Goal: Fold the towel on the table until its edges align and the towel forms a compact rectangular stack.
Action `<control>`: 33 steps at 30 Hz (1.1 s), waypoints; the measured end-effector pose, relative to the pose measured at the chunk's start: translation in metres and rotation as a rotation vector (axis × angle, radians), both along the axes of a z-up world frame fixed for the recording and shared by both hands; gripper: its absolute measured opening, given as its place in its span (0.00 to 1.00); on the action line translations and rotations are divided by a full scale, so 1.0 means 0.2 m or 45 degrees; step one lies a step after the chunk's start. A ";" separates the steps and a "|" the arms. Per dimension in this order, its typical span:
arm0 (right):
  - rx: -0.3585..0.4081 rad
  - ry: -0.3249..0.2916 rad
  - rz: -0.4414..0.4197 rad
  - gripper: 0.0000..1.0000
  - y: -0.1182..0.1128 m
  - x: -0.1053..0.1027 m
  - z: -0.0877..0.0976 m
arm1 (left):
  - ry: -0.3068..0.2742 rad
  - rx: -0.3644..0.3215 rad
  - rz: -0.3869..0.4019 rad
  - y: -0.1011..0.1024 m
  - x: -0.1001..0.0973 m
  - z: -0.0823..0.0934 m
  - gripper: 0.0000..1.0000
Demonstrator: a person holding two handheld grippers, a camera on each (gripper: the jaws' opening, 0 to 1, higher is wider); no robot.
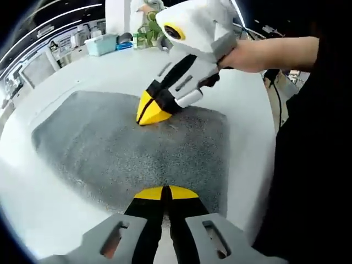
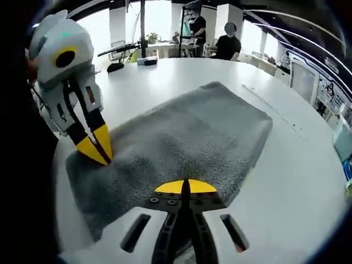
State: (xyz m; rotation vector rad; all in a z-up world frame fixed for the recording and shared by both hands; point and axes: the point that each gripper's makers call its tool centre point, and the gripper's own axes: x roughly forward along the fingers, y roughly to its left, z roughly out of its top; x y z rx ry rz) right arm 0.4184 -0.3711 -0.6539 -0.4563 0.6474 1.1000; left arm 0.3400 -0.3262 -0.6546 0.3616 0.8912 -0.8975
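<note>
While the grey towel [image 1: 137, 148] lies spread flat on the white desk [image 1: 242, 99], we have both grippers down at its near edge. In the left gripper view our left gripper [image 1: 165, 193] has its yellow tips pressed together at the towel's hem; whether cloth is caught between them we cannot tell. Across the towel, our right gripper [image 1: 149, 113] reaches in from the right, held by a hand [image 1: 250, 55], its yellow tips touching the towel at the opposite edge.

In the right gripper view the towel [image 2: 187, 132] stretches away from us over the desk [image 2: 286, 181], already looking like a thick rectangle. Our right gripper [image 2: 185, 187] is closed at the near hem, and the left gripper [image 2: 96, 147] comes in from the left with its tips planted on the towel's left corner. Two people [image 2: 225, 44] stand beyond the far desk edge.
</note>
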 end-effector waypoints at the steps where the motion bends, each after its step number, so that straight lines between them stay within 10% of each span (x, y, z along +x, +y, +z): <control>1: 0.026 -0.003 -0.003 0.00 0.00 0.00 0.00 | 0.054 -0.027 0.085 0.00 0.00 0.00 0.01; 33: 0.039 0.017 -0.033 0.00 -0.06 -0.03 0.00 | 0.105 -0.005 0.143 0.05 0.04 -0.01 0.01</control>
